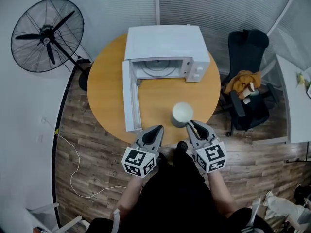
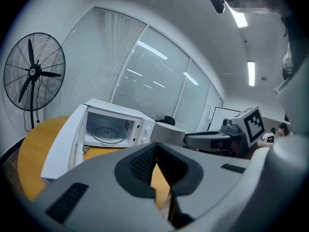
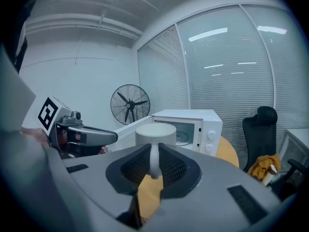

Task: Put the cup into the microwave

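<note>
Your right gripper (image 1: 191, 125) pinches the cup (image 1: 182, 113) by its handle. The cup stands upright, mouth up, handle toward you, near the table (image 1: 107, 89) edge before the open microwave (image 1: 165, 46). Your left gripper (image 1: 157, 129) is pressed together, empty

Head view looks steeply down from above the person (image 1: 175, 198) onto the round bench (image 1: 107, 81), microwave (image 1: 165, 42) at its far edge. Views on the left hand-held gripper (image 1: 158, 128) and right hand-held gripper (image 1: 191, 125) look low, nearly level along their jaws toward the microwave, the right close behind the cup (image 3: 155, 132). All share microwave, bench, fan (image 1: 47, 34).
</note>
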